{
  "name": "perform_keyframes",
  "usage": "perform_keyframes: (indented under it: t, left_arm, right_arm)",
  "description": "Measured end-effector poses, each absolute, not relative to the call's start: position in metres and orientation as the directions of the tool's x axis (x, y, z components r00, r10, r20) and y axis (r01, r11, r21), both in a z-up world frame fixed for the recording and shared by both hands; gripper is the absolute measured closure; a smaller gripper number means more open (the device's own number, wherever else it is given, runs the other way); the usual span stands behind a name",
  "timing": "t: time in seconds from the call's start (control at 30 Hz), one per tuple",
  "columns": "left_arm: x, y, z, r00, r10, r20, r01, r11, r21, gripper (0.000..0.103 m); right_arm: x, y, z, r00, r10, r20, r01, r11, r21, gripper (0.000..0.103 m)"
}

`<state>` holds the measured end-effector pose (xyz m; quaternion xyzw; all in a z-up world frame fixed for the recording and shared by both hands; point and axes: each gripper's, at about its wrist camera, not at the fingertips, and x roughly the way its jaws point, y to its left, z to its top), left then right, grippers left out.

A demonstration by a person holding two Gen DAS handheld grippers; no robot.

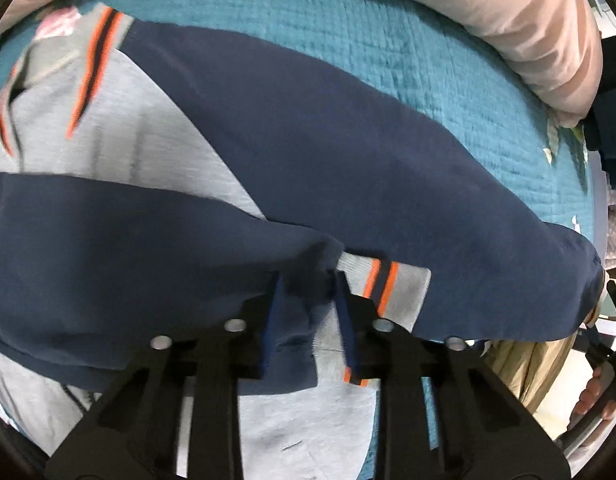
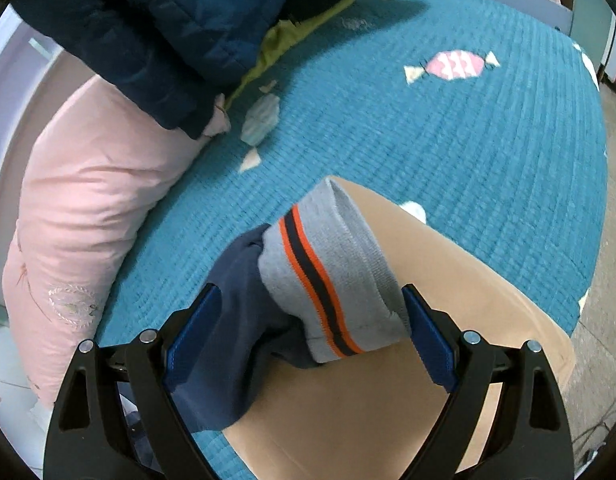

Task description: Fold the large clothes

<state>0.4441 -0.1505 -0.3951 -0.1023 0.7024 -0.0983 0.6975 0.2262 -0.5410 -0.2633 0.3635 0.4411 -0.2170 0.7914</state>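
Our left tool (image 1: 308,312) pinching the navy sleeve (image 1: 148,248) on the sweatshirt (image 1: 156,140), our right tool (image 2: 308,332) spread wide around the striped cuff (image 2: 328,276), over the teal bed cover (image 2: 468,152)

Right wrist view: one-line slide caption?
Right gripper open around the sweatshirt's grey striped cuff, above tan fabric on a teal quilt.

Beyond the left gripper (image 1: 308,304), the sweatshirt (image 1: 308,140) blurs at its collar and runs off-frame leftward; a hand (image 1: 596,396) is cropped rightward.
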Motion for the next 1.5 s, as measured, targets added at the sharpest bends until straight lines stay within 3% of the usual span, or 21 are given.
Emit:
perform_keyframes:
  t: [0.07, 0.13, 0.2, 0.37, 0.7, 1.1, 1.13, 1.27, 1.5]
  left_arm:
    - [0.446, -0.152, -0.400, -0.003, -0.278, -0.961, -0.008, 0.961, -0.278, 0.084]
    - [0.447, -0.155, -0.404, -0.003, -0.263, -0.965, -0.006, 0.965, -0.263, 0.084]
    - [0.448, -0.156, -0.404, 0.001, -0.254, -0.967, -0.008, 0.967, -0.254, 0.085]
    - [0.447, -0.156, -0.404, 0.005, -0.247, -0.969, -0.002, 0.969, -0.247, 0.085]
    - [0.443, -0.163, -0.388, -0.012, -0.260, -0.966, 0.025, 0.965, -0.260, 0.089]
    - [0.405, -0.145, -0.291, 0.082, -0.303, -0.949, 0.155, 0.945, -0.288, 0.087]
    - [0.401, -0.137, -0.282, 0.092, -0.307, -0.947, 0.151, 0.944, -0.292, 0.086]
    - [0.387, -0.098, -0.254, 0.161, -0.299, -0.941, 0.136, 0.951, -0.279, 0.064]
    - [0.364, 0.003, -0.222, 0.222, -0.282, -0.933, 0.055, 0.959, -0.277, 0.060]
  right_arm:
    - [0.227, -0.541, -0.261, 0.531, -0.035, -0.846, 0.657, 0.648, 0.386, 0.028]
    - [0.227, -0.543, -0.260, 0.532, -0.040, -0.846, 0.659, 0.647, 0.384, 0.048]
    - [0.228, -0.544, -0.260, 0.526, -0.030, -0.850, 0.646, 0.665, 0.376, 0.080]
    - [0.224, -0.545, -0.256, 0.548, 0.000, -0.837, 0.619, 0.673, 0.405, 0.093]
    - [0.208, -0.520, -0.206, 0.629, 0.023, -0.777, 0.535, 0.712, 0.454, 0.094]
    - [0.213, -0.396, -0.113, 0.701, 0.163, -0.695, 0.257, 0.851, 0.458, 0.094]
    - [0.215, -0.378, -0.106, 0.699, 0.183, -0.691, 0.222, 0.863, 0.454, 0.094]
    - [0.224, -0.306, -0.089, 0.676, 0.253, -0.693, 0.106, 0.896, 0.431, 0.094]
    - [0.245, -0.178, -0.088, 0.587, 0.359, -0.725, -0.073, 0.916, 0.394, 0.094]
